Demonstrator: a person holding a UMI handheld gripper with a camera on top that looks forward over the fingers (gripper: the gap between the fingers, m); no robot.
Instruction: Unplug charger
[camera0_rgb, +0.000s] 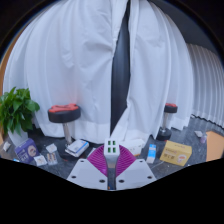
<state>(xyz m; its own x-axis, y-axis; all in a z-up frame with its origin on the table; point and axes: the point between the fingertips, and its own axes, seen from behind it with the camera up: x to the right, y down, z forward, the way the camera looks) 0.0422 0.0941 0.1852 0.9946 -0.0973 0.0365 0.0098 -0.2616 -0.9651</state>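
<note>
My gripper (112, 152) is shut on a small white charger (112, 145). The charger sticks out between the tips of the two magenta pads (98, 160), with a few small dark marks on its face. It is held up in the air above the dark table (70, 160), apart from everything else. No socket or power strip shows in the gripper view, and no cable can be made out.
White curtains (70, 60) with a dark gap hang behind. A green plant (15, 110) and a red stool (64, 113) stand left, another red stool (171, 108) right. Small boxes (30, 152), a blue bottle (152, 153) and a yellow box (176, 152) lie on the table.
</note>
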